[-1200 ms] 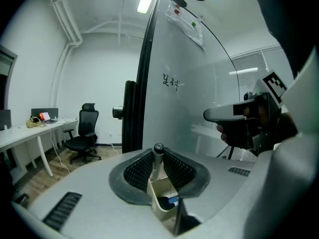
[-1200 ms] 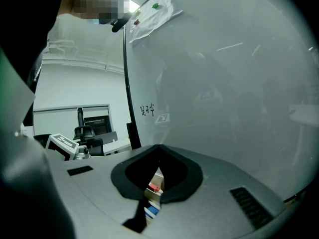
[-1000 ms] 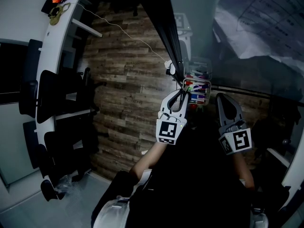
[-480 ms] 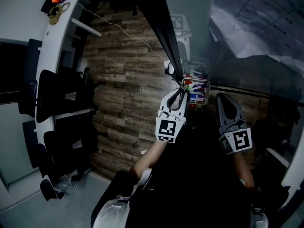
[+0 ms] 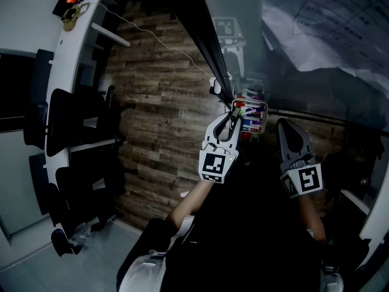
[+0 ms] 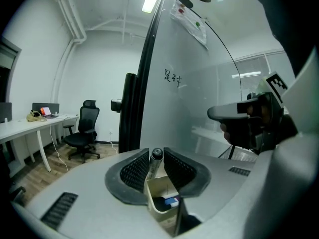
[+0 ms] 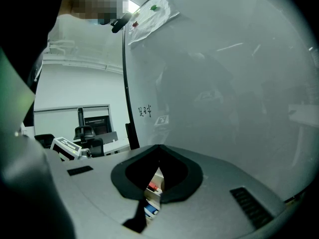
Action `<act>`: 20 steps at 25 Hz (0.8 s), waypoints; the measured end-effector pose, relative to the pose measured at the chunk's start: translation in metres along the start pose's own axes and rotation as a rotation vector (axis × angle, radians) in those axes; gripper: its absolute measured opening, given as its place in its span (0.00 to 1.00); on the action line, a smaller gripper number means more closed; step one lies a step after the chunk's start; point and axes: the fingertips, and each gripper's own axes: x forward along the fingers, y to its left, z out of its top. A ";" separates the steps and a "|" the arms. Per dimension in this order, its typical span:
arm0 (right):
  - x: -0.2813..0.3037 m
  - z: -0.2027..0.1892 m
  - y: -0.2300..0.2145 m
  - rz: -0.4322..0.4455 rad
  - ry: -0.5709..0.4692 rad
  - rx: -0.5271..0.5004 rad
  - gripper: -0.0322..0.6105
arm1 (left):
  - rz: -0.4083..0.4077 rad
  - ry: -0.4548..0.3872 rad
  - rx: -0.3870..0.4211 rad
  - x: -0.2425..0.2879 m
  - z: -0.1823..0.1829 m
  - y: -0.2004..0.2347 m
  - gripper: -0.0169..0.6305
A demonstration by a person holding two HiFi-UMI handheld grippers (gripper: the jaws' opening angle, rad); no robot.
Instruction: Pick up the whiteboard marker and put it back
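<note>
The whiteboard marker (image 6: 155,163) stands nearly upright between the pads of my left tool (image 5: 229,123). The jaws are partly closed and grip its barrel just below the cap. I judge it light and stiff, a smooth plastic tube that could slide or swivel if squeezed only at one end. The ribbed pads should hold it best on the barrel, as they do now, not on the tapered cap.

My left forearm (image 5: 188,205) reaches forward and the tool tips slightly downward. The right forearm (image 5: 309,215) runs alongside it. The right tool (image 7: 158,148) has its jaw tips together with nothing between them, and sits just to the right of the left one.

Just beyond the left tool's tips is the marker holder (image 6: 163,190), and the marker's lower end points into it. Other coloured markers (image 5: 253,119) already lie inside. The whiteboard (image 6: 199,83) rises behind the holder.
</note>
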 end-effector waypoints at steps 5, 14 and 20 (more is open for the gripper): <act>-0.001 0.002 0.001 0.010 -0.005 -0.026 0.07 | -0.005 0.008 -0.005 0.001 -0.001 -0.002 0.18; 0.000 0.002 0.002 0.013 -0.011 -0.010 0.07 | 0.014 -0.027 -0.010 -0.004 0.007 0.001 0.19; -0.002 -0.003 0.004 0.016 0.009 -0.015 0.07 | 0.019 -0.042 -0.010 -0.009 0.010 0.001 0.19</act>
